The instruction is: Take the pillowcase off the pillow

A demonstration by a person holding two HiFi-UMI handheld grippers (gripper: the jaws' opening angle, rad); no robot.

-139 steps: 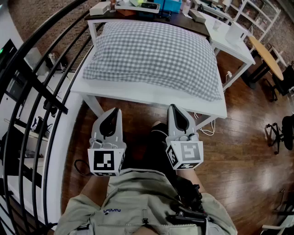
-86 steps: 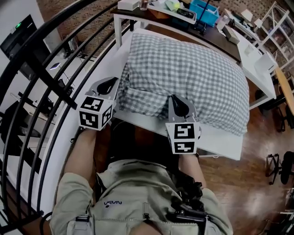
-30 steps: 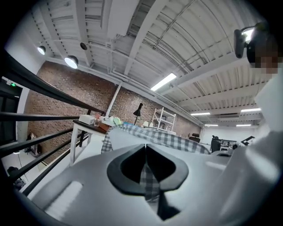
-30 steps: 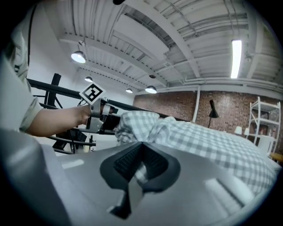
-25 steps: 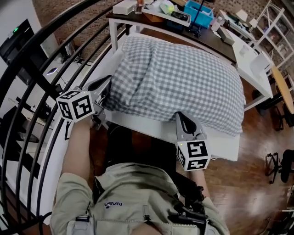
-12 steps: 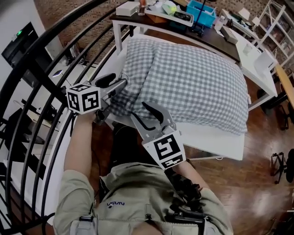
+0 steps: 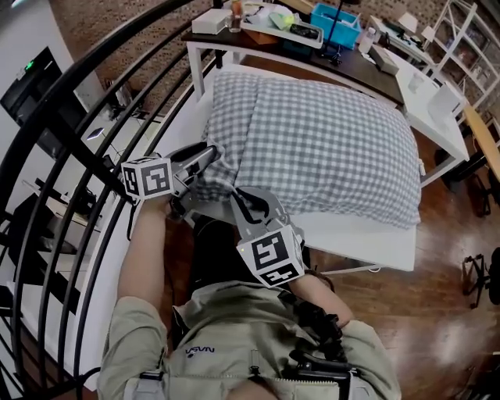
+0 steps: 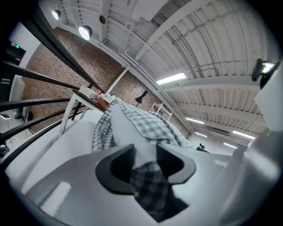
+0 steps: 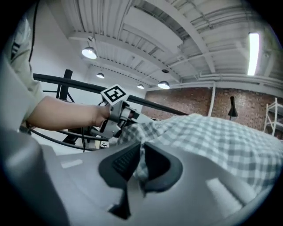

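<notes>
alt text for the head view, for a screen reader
Seen from above, a person's left gripper and right gripper meet at the near left corner of a pillow on a white table, both having just closed on its grey checked pillowcase. Black railing bars curve along the left.

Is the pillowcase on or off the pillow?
Mostly on: pillowcase covers it, but the near corner is opened, baring white pillow.

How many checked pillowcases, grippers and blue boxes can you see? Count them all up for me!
checked pillowcase: 1
grippers: 2, the left gripper and the right gripper
blue box: 1
Total: 4
</notes>
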